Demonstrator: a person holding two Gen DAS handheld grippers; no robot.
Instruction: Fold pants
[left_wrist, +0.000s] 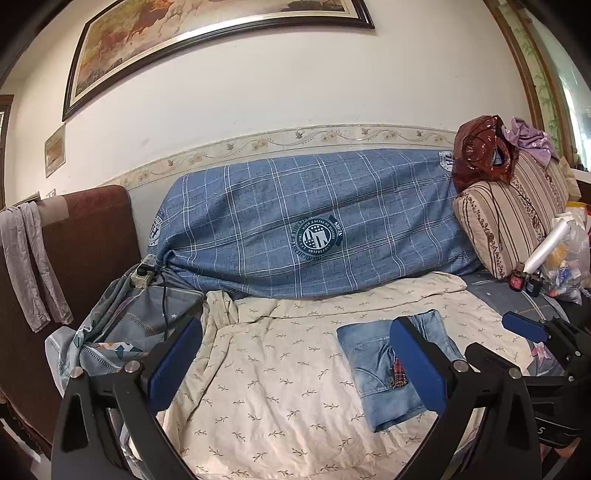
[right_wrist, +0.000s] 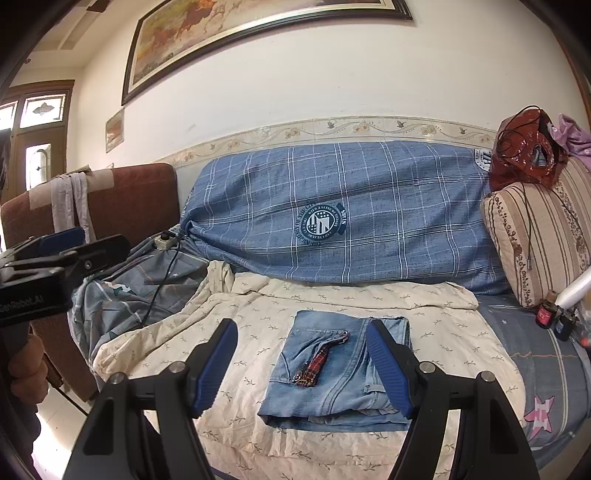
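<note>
A: What dominates the scene?

B: A sofa. Its backrest wears a blue plaid cover with a round crest, likely to keep the upholstery clean. Over the seat lies a cream sheet printed with small sprigs, giving a clean, flat bed for folding.

A: And the pants?

B: The folded jeans lie on that sheet as a compact, roughly square packet, slightly right of centre in the right wrist view. A red plaid strip shows at the fly. I judge the folding is essentially finished; the packet lies squared and nothing grips it.

A: The grippers?

B: The right gripper has its jaws spread wide, hovering in front of the jeans and holding nothing; one blue pad sits at about eight o'clock of the packet. The left gripper is likewise released and empty, the jeans at its three o'clock.

A: Anything smaller?

B: A striped cushion at the right end props a red plastic bag; small bottles stand below it, clear of the folding area.
</note>
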